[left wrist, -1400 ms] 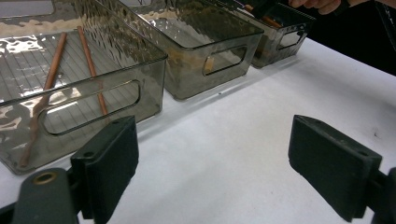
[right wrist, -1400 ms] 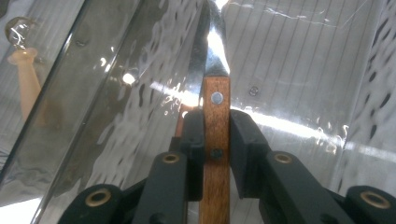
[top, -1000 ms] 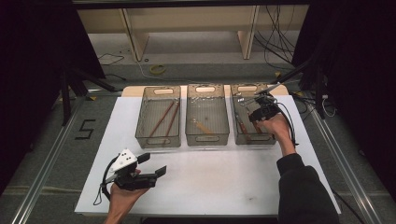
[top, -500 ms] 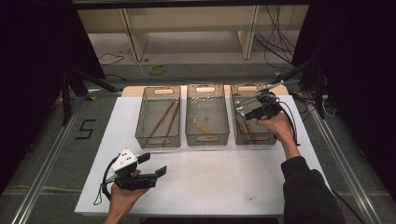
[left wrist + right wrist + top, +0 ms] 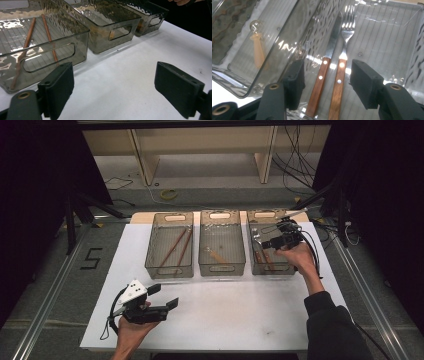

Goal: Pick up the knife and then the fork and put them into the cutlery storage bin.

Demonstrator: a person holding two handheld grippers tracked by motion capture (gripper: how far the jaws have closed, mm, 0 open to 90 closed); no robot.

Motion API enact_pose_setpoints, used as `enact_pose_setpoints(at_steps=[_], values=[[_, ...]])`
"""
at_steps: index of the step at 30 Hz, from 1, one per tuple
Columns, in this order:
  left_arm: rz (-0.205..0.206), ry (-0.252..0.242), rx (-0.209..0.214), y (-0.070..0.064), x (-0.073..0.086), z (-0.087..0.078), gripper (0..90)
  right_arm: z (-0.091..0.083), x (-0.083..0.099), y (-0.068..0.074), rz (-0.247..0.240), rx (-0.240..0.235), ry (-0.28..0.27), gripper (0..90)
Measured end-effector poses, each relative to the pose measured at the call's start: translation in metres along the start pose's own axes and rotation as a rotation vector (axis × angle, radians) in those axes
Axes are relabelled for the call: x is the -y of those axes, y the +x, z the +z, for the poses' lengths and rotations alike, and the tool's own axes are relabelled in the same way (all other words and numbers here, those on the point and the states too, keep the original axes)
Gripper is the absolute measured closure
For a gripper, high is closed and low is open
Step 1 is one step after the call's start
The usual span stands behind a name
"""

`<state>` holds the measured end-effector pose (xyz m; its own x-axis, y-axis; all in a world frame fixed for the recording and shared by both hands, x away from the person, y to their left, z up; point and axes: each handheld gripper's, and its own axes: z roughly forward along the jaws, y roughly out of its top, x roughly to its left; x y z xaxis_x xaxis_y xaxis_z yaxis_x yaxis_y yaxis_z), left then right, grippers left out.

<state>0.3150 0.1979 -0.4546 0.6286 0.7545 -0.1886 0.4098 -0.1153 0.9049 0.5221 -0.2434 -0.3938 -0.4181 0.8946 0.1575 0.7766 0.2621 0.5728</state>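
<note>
While our left tool [image 5: 162, 301] lies idle at 7 o'clock on the white worktop [image 5: 235, 315], the right tool [image 5: 263, 245] has moved: over the last second it has slid from the outer rim of the right-hand bin [image 5: 266, 215] leftward and inward, and now hangs over that bin's interior at 2 o'clock.

Item 1, knife [image 5: 325, 72]: wooden handle, two rivets, steel blade pointing away from us. It lies flat on the bin floor.

Item 2, fork [image 5: 340, 72]: matching wooden handle. It lies just beside the knife on its right and parallel to it, tines away.

Item 3, right tool: jaws spread wide, holding nothing. In the right gripper view both handles sit between the jaws, the knife nearer the left one.

Item 4, left tool: jaws spread, empty. It is held low over bare worktop and has not shifted in the last second.

Item 5, middle bin [image 5: 222, 215]: one pale spoon-like piece [image 5: 257, 47] seen through the wall.

Item 6, left-hand bin [image 5: 172, 217]: two brown sticks [image 5: 48, 37], untouched.

Reading of the change: we judge the right tool is lining up for a pick from the cutlery pair. Because the two handles nearly touch, closing now would likely catch both. A small shift toward one handle looks necessary before we lower and close.
</note>
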Motion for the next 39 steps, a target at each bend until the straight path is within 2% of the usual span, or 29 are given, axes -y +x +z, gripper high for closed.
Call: enact_pose_setpoints(at_steps=[16,31,39], values=[[0.002,0.002,0.002,0.000,0.000,0.000,15.5,-0.016,0.019,0.014,-0.044,-0.011,-0.109,36.8],[0.004,0.004,0.005,-0.001,0.000,0.000,15.5,-0.038,0.049,0.037,-0.109,-0.086,-0.237,31.5],[0.001,0.005,0.006,0.000,0.000,0.001,15.5,-0.046,0.073,0.042,-0.129,-0.110,-0.271,29.6]])
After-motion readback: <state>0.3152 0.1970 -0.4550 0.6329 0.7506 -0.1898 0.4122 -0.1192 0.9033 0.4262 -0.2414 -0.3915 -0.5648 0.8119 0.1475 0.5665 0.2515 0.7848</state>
